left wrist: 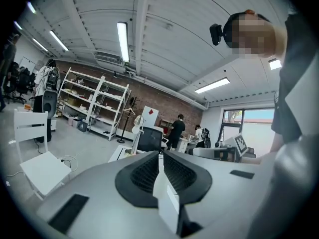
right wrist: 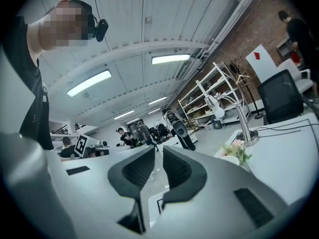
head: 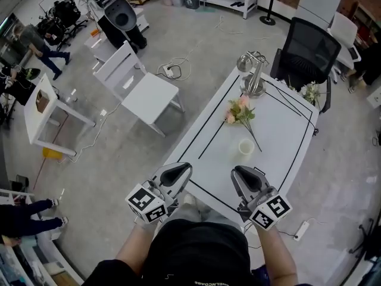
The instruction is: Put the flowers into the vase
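- Clearly nothing was in hand: the left gripper [head: 187, 167] had its jaws pressed together on nothing, and the right gripper [head: 237, 171] had its jaws a narrow gap apart, also empty. Both hovered over the near edge of the table [head: 280, 130].
- The flowers [head: 240, 111] lay flat near the middle of the table, pink blooms and green leaves towards the lamp [head: 255, 71]. The thin stems [head: 255, 139] trailed back towards the person.
- A small white vessel, which I took for the vase [head: 246, 146], stood upright just beside the stem ends. Whether they touched I could not tell.
- The bunch looked very light and limp at the head. The blooms would probably crush or shed under a pinch, so they were no place to grip.
- The stems seemed the better hold, taken about halfway along where they ran together. That would let the cut ends hang free to be steered into the mouth.
- They were thin, and possibly smooth, so the jaws would likely need to close almost fully, and the bunch might swivel in the grip.
- The vase looked low and light and could tip or slide if nudged. The empty gripper might be used to steady it.
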`<act>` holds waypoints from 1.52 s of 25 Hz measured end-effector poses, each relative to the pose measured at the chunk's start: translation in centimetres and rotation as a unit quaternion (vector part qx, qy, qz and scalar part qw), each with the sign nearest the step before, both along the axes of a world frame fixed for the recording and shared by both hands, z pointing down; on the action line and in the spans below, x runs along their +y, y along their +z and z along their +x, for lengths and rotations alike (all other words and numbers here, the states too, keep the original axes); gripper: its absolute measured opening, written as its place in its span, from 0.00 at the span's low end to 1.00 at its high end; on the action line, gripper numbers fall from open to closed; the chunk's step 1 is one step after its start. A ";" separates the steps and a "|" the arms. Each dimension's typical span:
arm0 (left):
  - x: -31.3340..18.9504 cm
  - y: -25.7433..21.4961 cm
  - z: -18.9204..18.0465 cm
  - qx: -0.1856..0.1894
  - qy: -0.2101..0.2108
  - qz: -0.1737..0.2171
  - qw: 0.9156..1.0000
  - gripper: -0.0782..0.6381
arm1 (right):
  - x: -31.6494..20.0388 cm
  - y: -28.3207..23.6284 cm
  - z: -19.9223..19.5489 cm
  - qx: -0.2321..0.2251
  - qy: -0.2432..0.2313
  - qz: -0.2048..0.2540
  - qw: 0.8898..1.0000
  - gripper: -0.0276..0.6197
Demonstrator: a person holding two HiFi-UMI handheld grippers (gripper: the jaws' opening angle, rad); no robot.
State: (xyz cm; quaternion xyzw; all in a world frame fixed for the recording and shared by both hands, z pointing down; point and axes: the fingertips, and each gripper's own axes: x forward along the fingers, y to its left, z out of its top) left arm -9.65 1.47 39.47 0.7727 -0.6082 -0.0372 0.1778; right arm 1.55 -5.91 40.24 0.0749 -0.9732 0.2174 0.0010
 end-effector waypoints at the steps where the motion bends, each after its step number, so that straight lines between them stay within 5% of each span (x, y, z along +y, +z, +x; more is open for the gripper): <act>1: -0.4 0.0 -0.2 0.002 0.001 -0.001 1.000 0.13 | -0.3 0.0 0.2 0.000 0.006 0.000 1.000 0.13; 16: -10.2 3.3 -4.3 0.027 0.066 -0.037 0.997 0.29 | -4.1 1.8 2.3 0.037 0.136 -0.016 0.990 0.13; 38: -22.1 12.1 -5.8 0.043 0.148 -0.105 0.982 0.40 | -4.8 4.9 2.2 0.146 0.229 -0.006 0.962 0.13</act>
